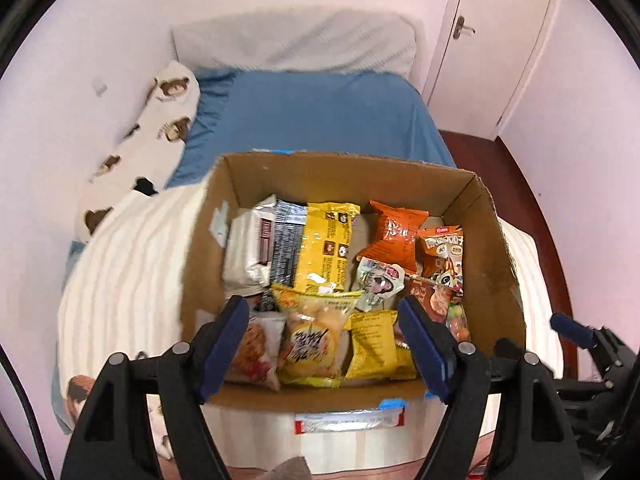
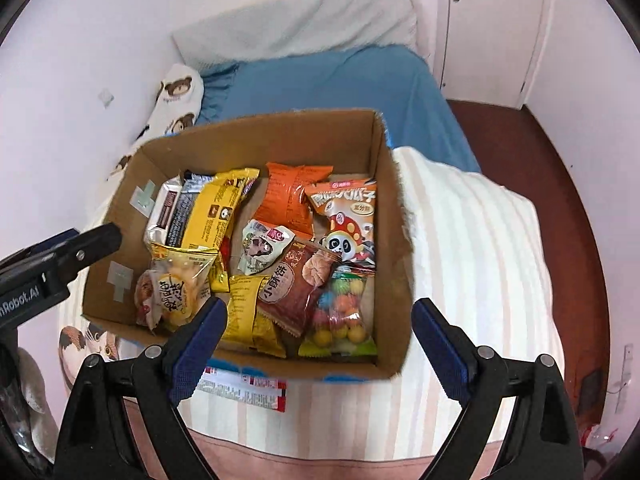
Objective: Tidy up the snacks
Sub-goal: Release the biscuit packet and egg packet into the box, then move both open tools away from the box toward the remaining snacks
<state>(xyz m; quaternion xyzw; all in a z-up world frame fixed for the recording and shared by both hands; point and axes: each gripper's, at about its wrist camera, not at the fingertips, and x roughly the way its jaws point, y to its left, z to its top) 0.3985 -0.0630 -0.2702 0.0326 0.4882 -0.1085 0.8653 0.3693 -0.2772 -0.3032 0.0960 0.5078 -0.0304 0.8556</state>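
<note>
An open cardboard box (image 1: 200,264) (image 2: 394,240) sits on a striped blanket on a bed, with several snack packets inside. Among them are a yellow packet (image 1: 326,244), an orange packet (image 1: 394,234) (image 2: 290,196), a panda packet (image 2: 348,224), a brown biscuit packet (image 2: 294,284) and a bag of coloured balls (image 2: 342,312). My left gripper (image 1: 322,302) hangs open above the box's near left part, holding nothing. My right gripper (image 2: 320,304) stands wide open over the box's near right side, also holding nothing. Each gripper shows at the edge of the other's view.
A flat silver and red packet (image 1: 348,420) (image 2: 244,388) lies on the striped blanket (image 1: 128,264) just in front of the box. Behind it are a blue sheet (image 1: 320,116), a grey pillow (image 1: 296,40) and a bear-print bolster (image 1: 168,112). A white door (image 1: 492,40) and dark red floor are at the right.
</note>
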